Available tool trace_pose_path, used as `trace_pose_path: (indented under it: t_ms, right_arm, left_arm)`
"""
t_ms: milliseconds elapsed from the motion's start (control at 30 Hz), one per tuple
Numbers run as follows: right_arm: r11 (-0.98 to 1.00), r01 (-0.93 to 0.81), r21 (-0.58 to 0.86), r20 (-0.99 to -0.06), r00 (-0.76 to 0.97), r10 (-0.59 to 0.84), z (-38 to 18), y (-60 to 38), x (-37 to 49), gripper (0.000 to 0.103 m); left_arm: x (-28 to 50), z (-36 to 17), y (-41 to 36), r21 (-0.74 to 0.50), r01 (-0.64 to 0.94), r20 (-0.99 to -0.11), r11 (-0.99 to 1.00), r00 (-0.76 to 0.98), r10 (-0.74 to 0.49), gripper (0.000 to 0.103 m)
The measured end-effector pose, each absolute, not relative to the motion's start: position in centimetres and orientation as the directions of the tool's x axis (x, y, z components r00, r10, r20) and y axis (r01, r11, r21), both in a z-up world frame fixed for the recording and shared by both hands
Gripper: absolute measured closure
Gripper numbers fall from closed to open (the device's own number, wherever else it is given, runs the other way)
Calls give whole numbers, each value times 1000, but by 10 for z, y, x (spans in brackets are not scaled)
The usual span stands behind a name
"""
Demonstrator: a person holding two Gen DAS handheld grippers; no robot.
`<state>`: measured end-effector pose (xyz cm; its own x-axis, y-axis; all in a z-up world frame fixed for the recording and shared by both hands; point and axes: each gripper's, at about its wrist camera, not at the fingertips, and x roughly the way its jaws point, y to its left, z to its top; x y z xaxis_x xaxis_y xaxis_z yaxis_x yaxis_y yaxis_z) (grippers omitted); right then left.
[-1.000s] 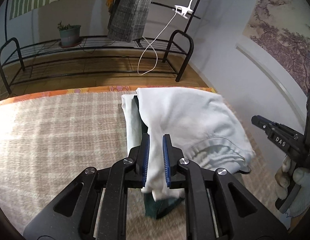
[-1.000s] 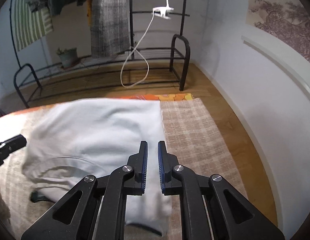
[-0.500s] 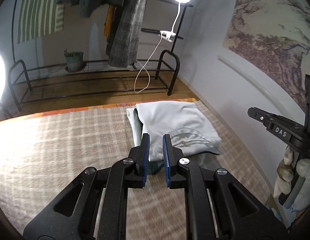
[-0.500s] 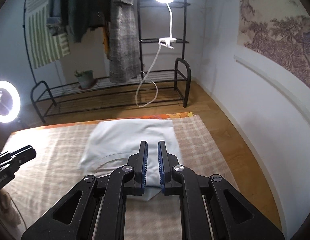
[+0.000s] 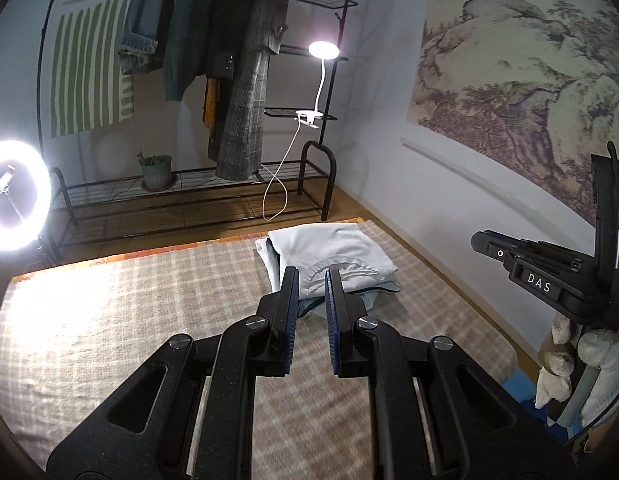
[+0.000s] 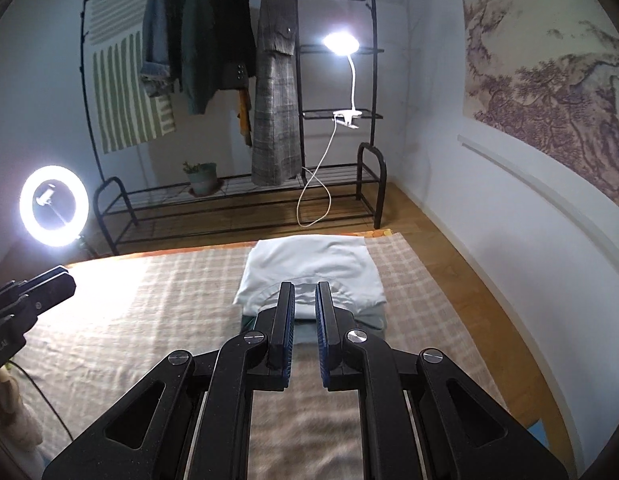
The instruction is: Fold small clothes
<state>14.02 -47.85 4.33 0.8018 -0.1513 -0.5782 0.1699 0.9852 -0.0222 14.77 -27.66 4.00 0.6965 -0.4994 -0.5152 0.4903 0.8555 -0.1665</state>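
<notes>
The folded pale blue-white garment (image 6: 313,266) is soft matt cloth with a stitched seam, lying on a beige checked woven blanket (image 5: 121,320) of coarse, slightly fuzzy weave. The left gripper (image 5: 311,292) and right gripper (image 6: 305,304) are matt speckled black plastic with ribbed blue pads and shiny metal screws. The black tubular rack (image 6: 245,200) looks like painted metal. The brown plank floor (image 6: 441,236) is smooth, faintly glossy wood.

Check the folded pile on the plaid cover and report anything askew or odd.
Slightly untidy: under the pale folded garment, darker green cloth pokes out at the near edge, and a paler layer sticks out on the left side, so the edges do not line up. Nothing looks spilled or damaged.
</notes>
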Motion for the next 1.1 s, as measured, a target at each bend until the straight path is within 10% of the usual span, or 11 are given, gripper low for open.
trace_pose_path:
  t_ms: [400,500,633,767,967,1100]
  right_arm:
    - [981,191,-24,-528,831,-175,34,-432,73,94]
    - [981,195,-2,-526,834,-167,27,-425,65,94]
    - [977,210,19,-525,834,-170,12,-419,61,92]
    - [973,227,43,-528,832,-170,-4,-418,63,63]
    - [970,244,18,-540,819,-196,-19,-414,74,57]
    - [969,244,28,-529,826,-193,-24,-409,79,32]
  left_arm:
    - [88,31,-238,-177,513,-500,840,688,-526,91]
    - [78,26,-231,-156,518,-490,841,699,-521,61]
    - [68,15,-221,-125,516,-475,848,719,-508,56]
    - [67,3,-212,-117,514,-481,850,719,-501,40]
    - [72,-17,-198,-109,496,-477,862,734,-483,22]
    - [84,-31,-198,-117,501,-524,857,703,-482,19]
